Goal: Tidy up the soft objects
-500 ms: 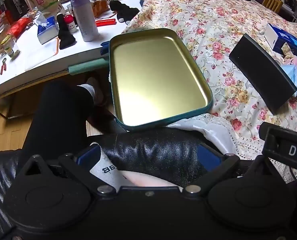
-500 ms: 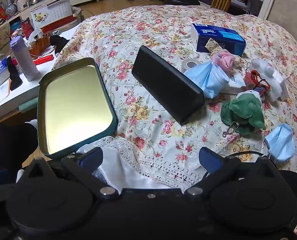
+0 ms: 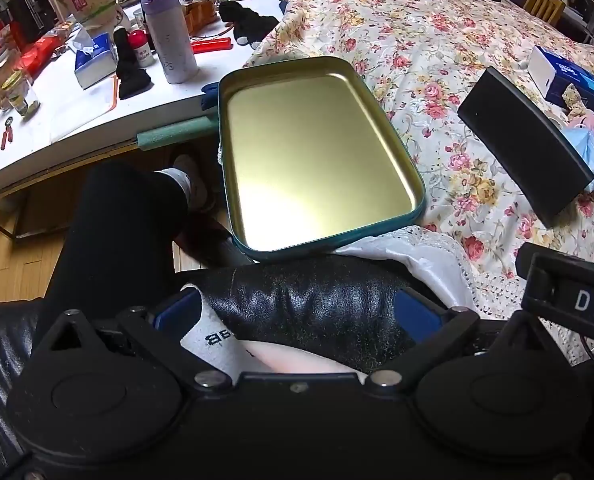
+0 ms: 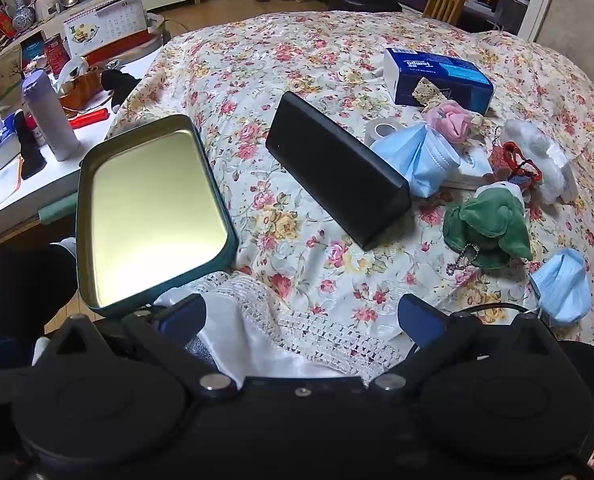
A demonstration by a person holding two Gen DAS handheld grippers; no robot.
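Gold-lined tin tray (image 4: 153, 208) overhangs the bed's near-left edge; a nudge could tip it. Both tools (image 3: 297, 312) (image 4: 301, 316) spread apart, empty.

- The tin tray (image 3: 317, 152) is metal: a smooth, glossy gold inside that throws back glare, with a teal painted rim.
- The bedspread (image 4: 297, 80) is printed floral cloth, matt, edged by white lace trim (image 4: 329, 336) with an open, knotted weave.
- The black case (image 4: 337, 176) is matt and smooth, possibly faux leather; the view does not settle it.
- The face masks (image 4: 421, 156) are thin, pleated non-woven fabric, matt blue.
- The green plush toy (image 4: 489, 224) is soft, fuzzy fabric.
- The tissue pack (image 4: 441, 76) wears glossy plastic wrap.
- The black cushion (image 3: 317, 308) is shiny, creased leather-like material.
- The floor (image 3: 5, 248) is pale wood.
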